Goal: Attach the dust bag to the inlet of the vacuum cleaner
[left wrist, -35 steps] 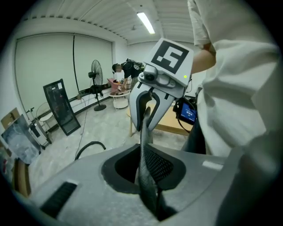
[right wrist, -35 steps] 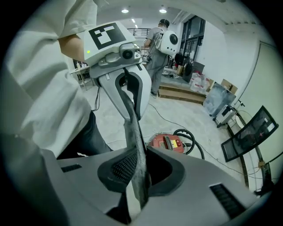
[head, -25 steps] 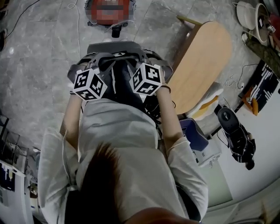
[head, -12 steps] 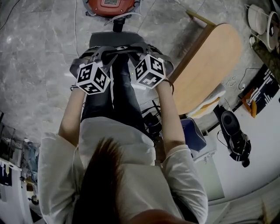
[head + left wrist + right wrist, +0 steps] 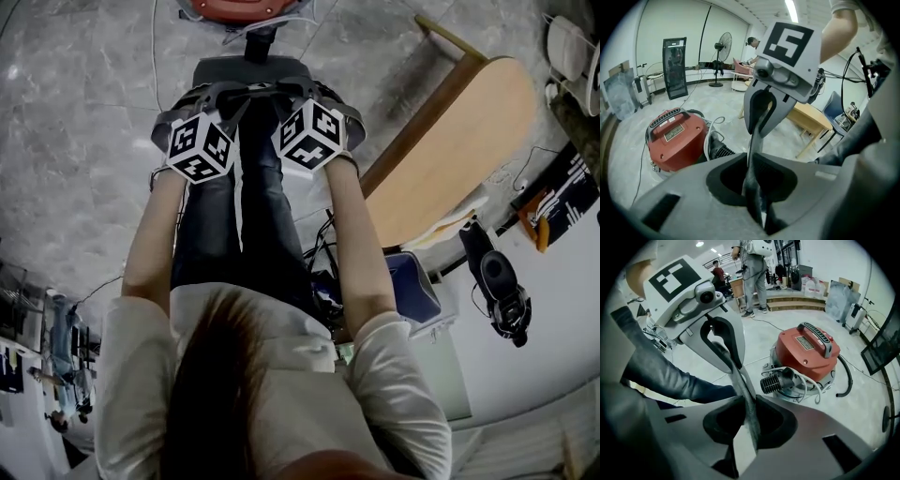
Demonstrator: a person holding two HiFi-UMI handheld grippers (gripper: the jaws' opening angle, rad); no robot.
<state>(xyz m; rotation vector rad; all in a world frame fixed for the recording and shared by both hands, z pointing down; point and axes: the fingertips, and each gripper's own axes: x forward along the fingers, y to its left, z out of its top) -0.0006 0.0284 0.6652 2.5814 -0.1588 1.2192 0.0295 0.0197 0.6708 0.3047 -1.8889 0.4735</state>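
Two tools, the left hand-held gripper (image 5: 757,211) and the right hand-held gripper (image 5: 743,446), each pinch an edge of the dust bag (image 5: 740,380) near the vacuum cleaner (image 5: 806,350); uneven pull could slip or tear the fabric, likely skewing its seating.

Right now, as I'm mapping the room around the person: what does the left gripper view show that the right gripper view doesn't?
Only the left gripper view: a wooden table with a blue chair behind it. Only the right gripper view: steps and a person standing beside them. Both: the red vacuum cleaner, and the grey dust bag clamped in the left tongs and the right tongs.
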